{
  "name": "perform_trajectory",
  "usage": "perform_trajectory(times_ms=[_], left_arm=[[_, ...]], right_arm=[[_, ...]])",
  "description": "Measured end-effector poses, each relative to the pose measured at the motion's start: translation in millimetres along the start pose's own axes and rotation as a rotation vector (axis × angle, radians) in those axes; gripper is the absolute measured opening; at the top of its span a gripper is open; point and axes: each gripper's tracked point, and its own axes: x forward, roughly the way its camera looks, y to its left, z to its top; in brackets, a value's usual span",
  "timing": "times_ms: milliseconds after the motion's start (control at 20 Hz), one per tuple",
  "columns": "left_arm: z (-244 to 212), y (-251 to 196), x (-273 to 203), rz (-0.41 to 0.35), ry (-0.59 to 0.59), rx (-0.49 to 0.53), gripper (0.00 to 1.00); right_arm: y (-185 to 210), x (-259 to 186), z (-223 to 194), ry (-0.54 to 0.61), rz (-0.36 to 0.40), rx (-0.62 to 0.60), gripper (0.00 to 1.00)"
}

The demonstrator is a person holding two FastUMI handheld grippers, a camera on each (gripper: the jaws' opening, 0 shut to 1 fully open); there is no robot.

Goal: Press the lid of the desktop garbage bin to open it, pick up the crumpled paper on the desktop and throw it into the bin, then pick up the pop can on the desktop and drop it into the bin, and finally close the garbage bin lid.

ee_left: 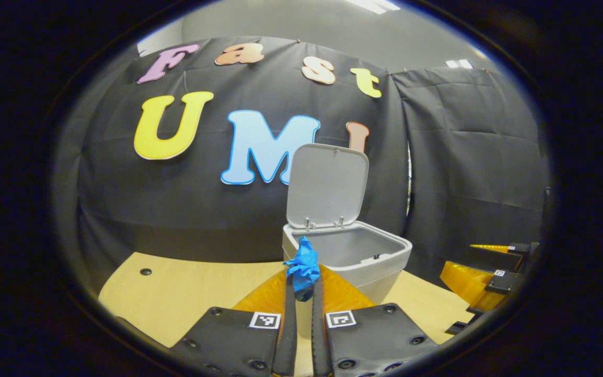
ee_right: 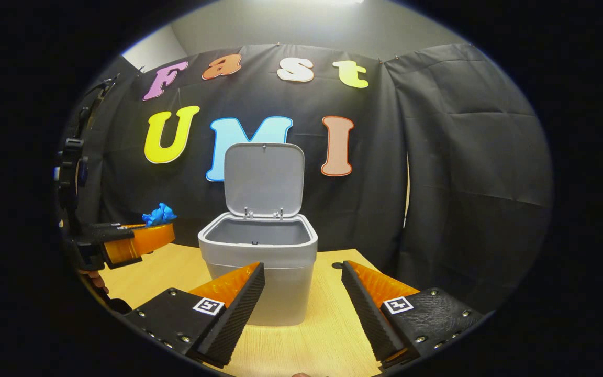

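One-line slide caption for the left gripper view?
Left gripper shut on blue crumpled paper, held just short of the grey bin with its lid raised.

pale grey garbage bin (ee_right: 257, 272), its raised lid (ee_right: 264, 178) the same grey inside. bright blue crumpled paper (ee_left: 303, 268), plain and unpatterned. light wood-grain desktop (ee_right: 327, 335) with a dark round spot (ee_left: 145, 272), possibly a hole. black booth cloth (ee_right: 469, 183), grey wall (ee_right: 306, 21) above.
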Motion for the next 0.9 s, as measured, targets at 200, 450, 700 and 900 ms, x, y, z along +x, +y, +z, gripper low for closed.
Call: perform_trajectory(times_ms=[200, 450, 700, 900], left_arm=[[2, -15, 28, -0.017, 0.001, 0.024, 0.19], [-5, -33, 58, -0.054, 0.027, 0.047, 0.22], [-11, -34, 75, -0.066, 0.028, 0.044, 0.27], [-15, -37, 83, -0.083, 0.039, 0.040, 0.34]], right_arm=[[-12, 0, 4, -0.006, -0.032, 0.016, 0.95], [-22, -4, 5, -0.003, -0.073, 0.012, 0.95], [-27, -7, 1, 0.009, -0.097, 0.012, 0.95], [-32, -10, -1, 0.012, -0.116, 0.012, 0.95]])
